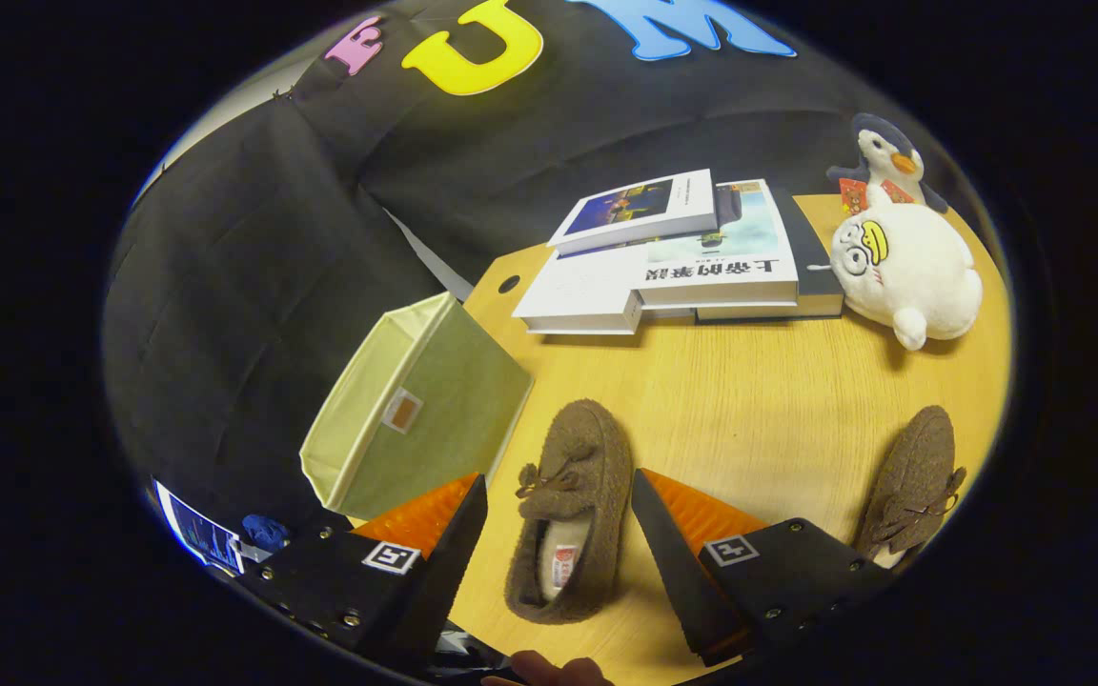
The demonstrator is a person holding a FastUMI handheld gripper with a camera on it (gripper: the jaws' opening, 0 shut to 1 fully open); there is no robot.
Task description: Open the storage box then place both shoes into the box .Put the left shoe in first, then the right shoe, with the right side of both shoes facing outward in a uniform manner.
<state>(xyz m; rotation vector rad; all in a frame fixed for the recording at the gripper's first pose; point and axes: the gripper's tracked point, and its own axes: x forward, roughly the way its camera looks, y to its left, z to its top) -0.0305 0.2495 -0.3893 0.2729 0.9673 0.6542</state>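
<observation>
Shoes, a brown fuzzy pair, are lying on the wooden counter (749, 419) as you are holding the hand-held gripper (559, 519) low over it, its two fingers spread wide and gripping nothing. One brown slipper (573, 514) is sitting in the lower centre of the frame, squarely between your open fingers, its toe pointing away from you and its pale lining with a small tag facing up; whether either finger is touching it cannot be told. The second brown slipper (916, 481) is resting well apart at the lower right of the frame, beyond the outer side of the right-hand finger, near the counter's edge. The storage box (416, 410), a pale green fabric bin with a small label on its side, is standing at the centre left of the frame, just beside the first slipper's toe and ahead of the left-hand finger, its top open and tilted toward the booth wall. In the upper centre of the frame, a stack of books (682, 257) is lying flat on the counter. To its right, at the upper right of the frame, a white plush toy (906, 272) is lying against the books, with a penguin plush (883, 162) sitting just behind it.
</observation>
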